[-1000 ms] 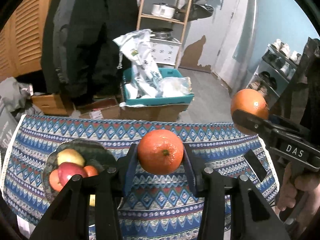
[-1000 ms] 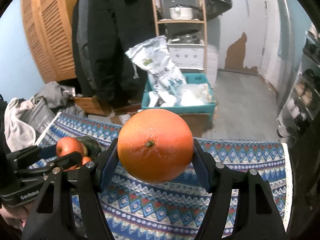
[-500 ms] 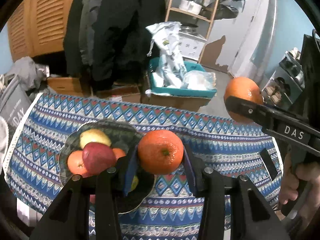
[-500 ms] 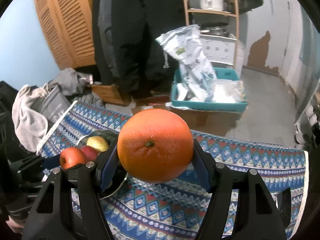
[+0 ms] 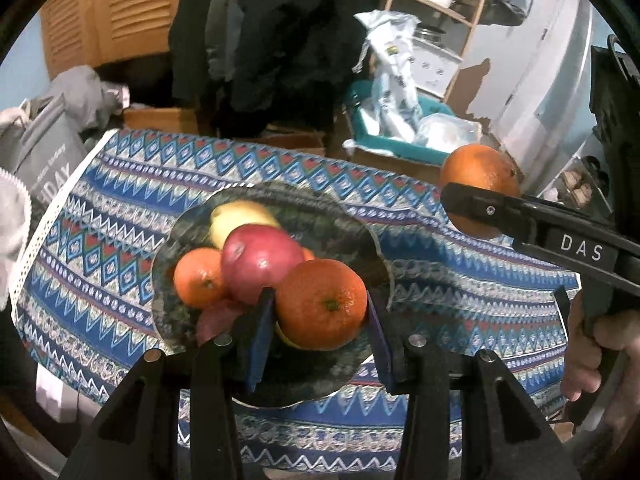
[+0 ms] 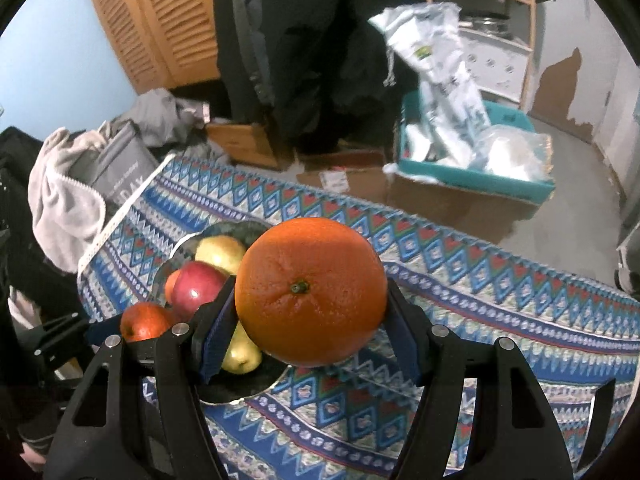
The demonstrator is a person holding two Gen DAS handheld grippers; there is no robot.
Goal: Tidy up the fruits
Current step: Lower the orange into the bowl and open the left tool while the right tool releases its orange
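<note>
**Both tongs carrying oranges above the fruit plate**

Across the middle of both views I see the table under its blue patterned cloth (image 5: 120,208), the biggest thing in frame. On it, centre-left in the left wrist view, sits a dark plate (image 5: 352,240) already loaded with fruit: a red apple (image 5: 260,256), a yellow apple (image 5: 240,220) behind it, and a small orange (image 5: 198,278) at its left side. In the right wrist view the same plate (image 6: 256,384) shows at lower left, with the red apple (image 6: 196,290) and yellow apple (image 6: 220,252) on it.

My right tongs (image 6: 310,344) are clenched on a large orange (image 6: 310,292), held up in the centre of that frame, over the cloth just right of the plate. In the left wrist view that orange (image 5: 478,176) hangs at the right edge.

My left tongs (image 5: 320,332) grip a smaller orange (image 5: 322,304), lower centre of frame, above the plate's near side, close to the red apple. Whether it touches the fruit below I cannot tell.
</note>
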